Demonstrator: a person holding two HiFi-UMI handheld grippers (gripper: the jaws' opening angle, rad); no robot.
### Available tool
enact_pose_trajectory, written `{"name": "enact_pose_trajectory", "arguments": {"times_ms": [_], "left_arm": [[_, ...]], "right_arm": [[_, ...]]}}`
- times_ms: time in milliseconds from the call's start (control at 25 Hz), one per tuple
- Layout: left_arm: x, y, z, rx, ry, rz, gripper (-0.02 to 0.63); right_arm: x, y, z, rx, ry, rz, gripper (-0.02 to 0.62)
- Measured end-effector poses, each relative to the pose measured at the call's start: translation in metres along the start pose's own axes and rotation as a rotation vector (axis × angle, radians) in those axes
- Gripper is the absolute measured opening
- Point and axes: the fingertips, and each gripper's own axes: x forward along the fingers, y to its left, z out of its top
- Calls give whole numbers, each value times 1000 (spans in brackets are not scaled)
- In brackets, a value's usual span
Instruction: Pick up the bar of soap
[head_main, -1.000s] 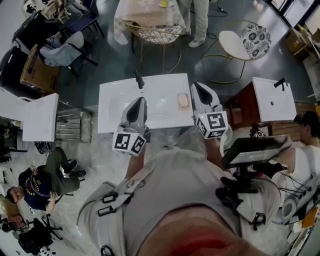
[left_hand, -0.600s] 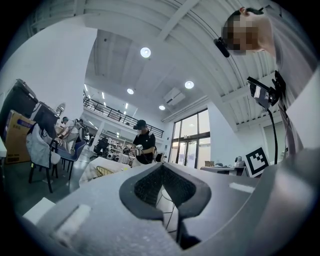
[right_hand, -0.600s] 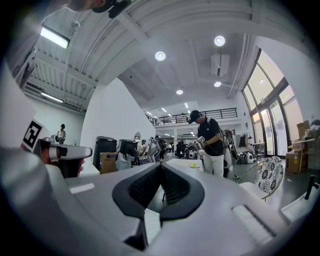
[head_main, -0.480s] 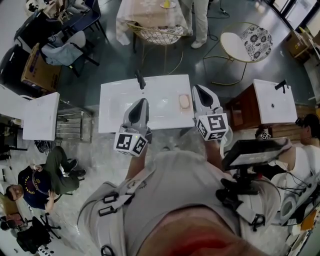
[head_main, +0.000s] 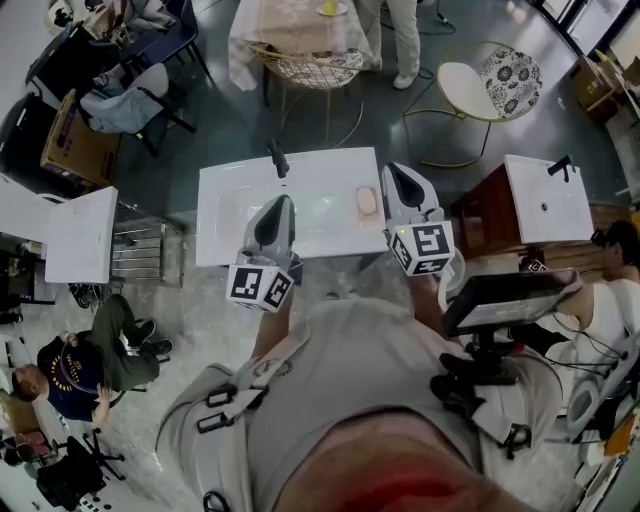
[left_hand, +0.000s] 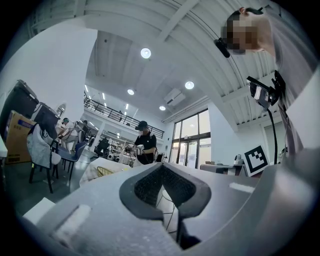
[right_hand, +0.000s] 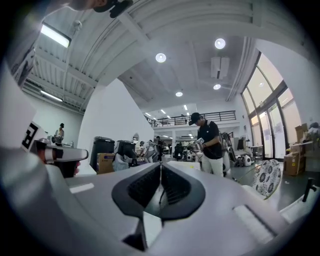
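Note:
In the head view a pale pink bar of soap (head_main: 367, 201) lies on the right part of a white sink top (head_main: 230, 215), which has a black faucet (head_main: 278, 158) at its back edge. My left gripper (head_main: 283, 201) hangs over the basin's front middle, left of the soap, jaws together and empty. My right gripper (head_main: 391, 170) sits just right of the soap at the sink's right edge, also shut on nothing. Both gripper views look level across the room and do not show the soap; the left gripper (left_hand: 162, 167) and right gripper (right_hand: 160, 167) have their dark pads meeting.
Behind the sink stand a gold wire chair (head_main: 305, 65) and a round white chair (head_main: 490, 85). A second sink top (head_main: 548, 200) is on the right, a white slab (head_main: 80, 235) on the left. A person (head_main: 90, 350) sits on the floor at left. A standing person (right_hand: 209, 145) is far off.

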Motion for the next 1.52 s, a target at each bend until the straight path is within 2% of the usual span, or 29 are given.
{"name": "enact_pose_trajectory", "arguments": {"times_ms": [40, 80, 120, 160, 520, 720, 800, 920, 1040, 1240, 1360, 1520], "left_arm": [[0, 0, 0, 1, 1, -1, -6], [0, -1, -1, 2, 3, -3, -6], [1, -1, -1, 2, 3, -3, -6], [1, -1, 0, 3, 3, -4, -6], [2, -1, -1, 13, 4, -4, -6], [-1, -10, 8, 12, 7, -1, -6], [-5, -13, 11, 15, 6, 4, -6], [-10, -14, 12, 21, 0, 12, -6], [-18, -11, 12, 14, -6, 35, -6], [-32, -4, 16, 14, -18, 70, -6], [-38, 0, 16, 12, -21, 88, -6], [-43, 3, 17, 21, -26, 119, -6]], "right_arm": [[2, -2, -1, 0, 4, -15, 78], [5, -4, -3, 4, 14, -25, 396], [9, -6, -4, 8, 28, -32, 573], [11, -7, -6, 8, 39, -34, 583], [17, -12, -23, -14, 92, -37, 513], [27, -21, -38, -50, 153, -52, 437], [34, -24, -46, -65, 190, -46, 425], [48, -28, -66, -103, 284, -24, 408], [63, -24, -91, -143, 421, 25, 388], [92, -21, -148, -151, 623, 115, 391], [105, -31, -187, -153, 726, 124, 388], [115, -37, -232, -134, 854, 138, 353]]}}
